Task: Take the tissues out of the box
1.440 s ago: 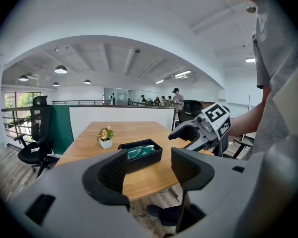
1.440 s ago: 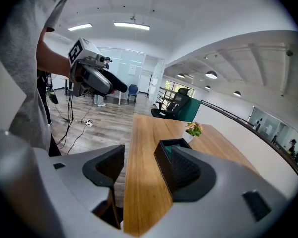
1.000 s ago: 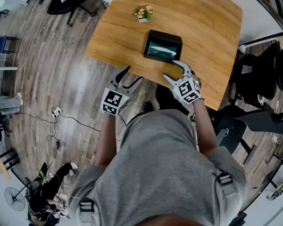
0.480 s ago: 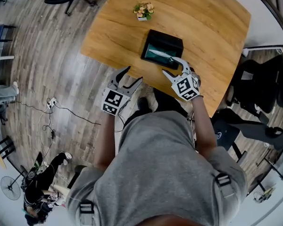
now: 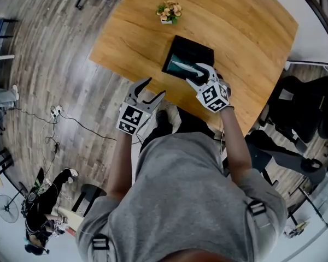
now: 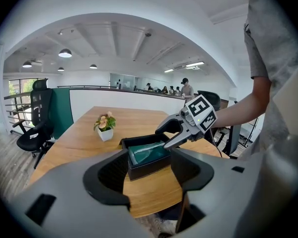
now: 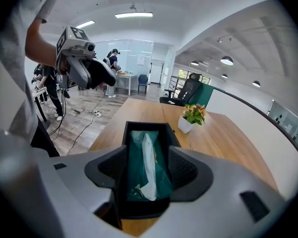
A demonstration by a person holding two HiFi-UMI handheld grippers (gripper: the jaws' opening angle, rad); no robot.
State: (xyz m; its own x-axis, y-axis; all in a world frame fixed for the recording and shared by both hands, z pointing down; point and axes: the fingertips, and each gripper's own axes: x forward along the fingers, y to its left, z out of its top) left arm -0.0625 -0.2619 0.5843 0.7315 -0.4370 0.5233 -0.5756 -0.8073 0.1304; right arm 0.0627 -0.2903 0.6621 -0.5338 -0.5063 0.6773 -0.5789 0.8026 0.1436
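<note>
- My left gripper (image 5: 154, 87) hangs at centre left of the head view, off the near edge of the table (image 5: 246, 21). Its jaws are wide and empty, and it is well apart from the box (image 5: 194, 47). Nothing braces the box, so I judge that a pull on the tissue could lift or drag the whole box.
- The box sits at upper centre of the head view, near the table's near edge. A teal pack (image 7: 161, 175) fills it, and one white tissue (image 7: 148, 167) lies along the pack's top. The tissue lies flat rather than standing up, so a shallow pinch may catch only a corner and tear it, or slip off.
- The plant (image 5: 167, 11) stands above the box in that view, apart from it. If the box gets shoved away from me, it could slide toward the pot.
- My right gripper (image 5: 194, 74) is over the box's near end. Its jaws are wide and have just been narrowing a little. The tissue and pack lie between them, not yet pinched. The jaws straddle close to the box's width, so closing from here may clamp the walls or the teal wrap instead of the tissue. That would haul the pack out whole.
</note>
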